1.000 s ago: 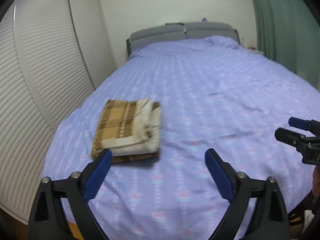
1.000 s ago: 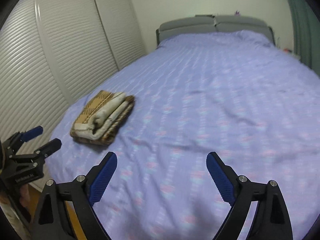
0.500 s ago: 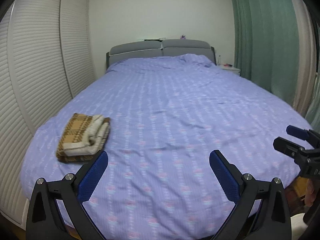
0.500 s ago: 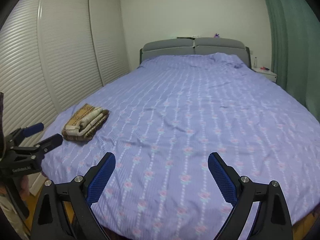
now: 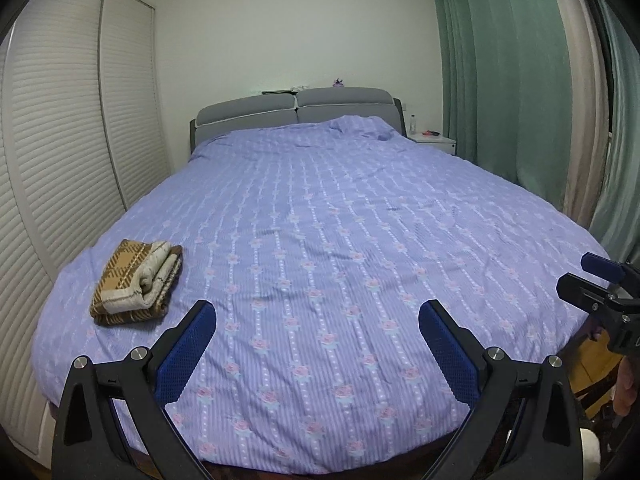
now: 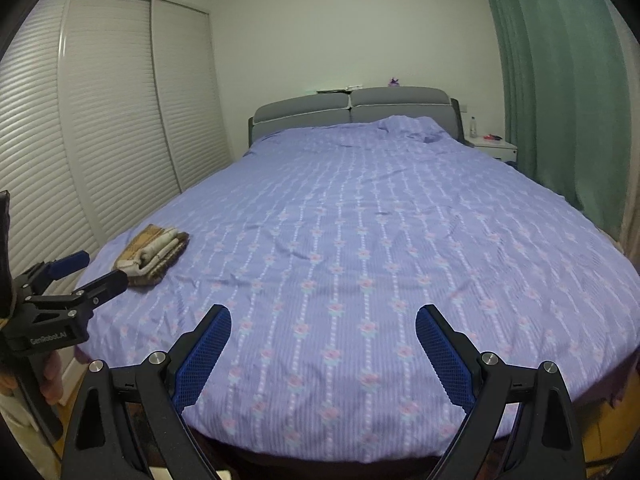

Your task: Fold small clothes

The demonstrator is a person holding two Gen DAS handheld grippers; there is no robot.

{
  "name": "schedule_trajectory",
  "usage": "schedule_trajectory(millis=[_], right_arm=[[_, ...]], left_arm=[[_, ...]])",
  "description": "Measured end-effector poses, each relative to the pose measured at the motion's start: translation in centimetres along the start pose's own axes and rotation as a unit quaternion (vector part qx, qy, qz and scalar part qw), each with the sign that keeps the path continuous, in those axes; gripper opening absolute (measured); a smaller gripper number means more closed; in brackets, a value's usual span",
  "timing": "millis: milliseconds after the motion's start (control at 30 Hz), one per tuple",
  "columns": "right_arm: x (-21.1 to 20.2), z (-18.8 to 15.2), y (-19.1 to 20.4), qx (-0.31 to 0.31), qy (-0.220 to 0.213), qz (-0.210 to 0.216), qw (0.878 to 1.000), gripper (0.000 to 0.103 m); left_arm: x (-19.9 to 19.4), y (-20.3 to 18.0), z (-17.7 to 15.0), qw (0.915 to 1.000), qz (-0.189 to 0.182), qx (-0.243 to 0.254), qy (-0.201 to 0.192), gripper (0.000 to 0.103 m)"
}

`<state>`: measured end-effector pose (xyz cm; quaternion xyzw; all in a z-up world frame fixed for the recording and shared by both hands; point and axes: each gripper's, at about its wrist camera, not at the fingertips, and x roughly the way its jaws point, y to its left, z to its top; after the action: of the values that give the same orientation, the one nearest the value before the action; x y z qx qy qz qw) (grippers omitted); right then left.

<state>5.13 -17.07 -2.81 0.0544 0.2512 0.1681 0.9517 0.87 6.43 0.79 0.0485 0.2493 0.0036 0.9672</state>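
Note:
A folded brown and cream plaid garment (image 5: pixel 138 282) lies near the left front corner of the bed; it also shows in the right wrist view (image 6: pixel 153 254). My left gripper (image 5: pixel 318 316) is open and empty, held back over the foot of the bed, well right of the garment. My right gripper (image 6: pixel 323 318) is open and empty, also over the foot of the bed. Each gripper shows at the edge of the other's view: the right one (image 5: pixel 592 280) and the left one (image 6: pixel 90 270), both open.
The bed has a purple floral cover (image 5: pixel 340 220) and a grey headboard (image 5: pixel 296 112). White slatted wardrobe doors (image 5: pixel 60 160) run along the left. Green curtains (image 5: pixel 508 80) hang on the right. A white nightstand (image 5: pixel 434 142) stands beside the headboard.
Both grippers have pulled back and up from the bed, so the whole bed now shows. The folded garment lies in the same place. Both grippers stayed open.

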Motion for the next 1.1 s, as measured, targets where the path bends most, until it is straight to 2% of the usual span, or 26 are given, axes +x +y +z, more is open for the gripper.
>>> schedule_trajectory(millis=[367,733,1100], right_arm=[[-1.4,-1.0,-1.2,0.014,-0.009,0.001,1.000,0.094],[-1.2,-1.3,-0.8,0.010,-0.005,0.006,1.000,0.094],[-1.2,-1.4,-0.7,0.010,-0.006,0.010,1.000,0.094]], left_arm=[[-1.1,-2.1,-0.6,0.9998,-0.016,0.007,-0.006,0.103],[-1.5,-1.9,-0.7,0.9996,-0.026,-0.008,-0.005,0.103],[-1.8,-2.3,-0.8,0.9995,-0.031,-0.002,-0.007,0.103]])
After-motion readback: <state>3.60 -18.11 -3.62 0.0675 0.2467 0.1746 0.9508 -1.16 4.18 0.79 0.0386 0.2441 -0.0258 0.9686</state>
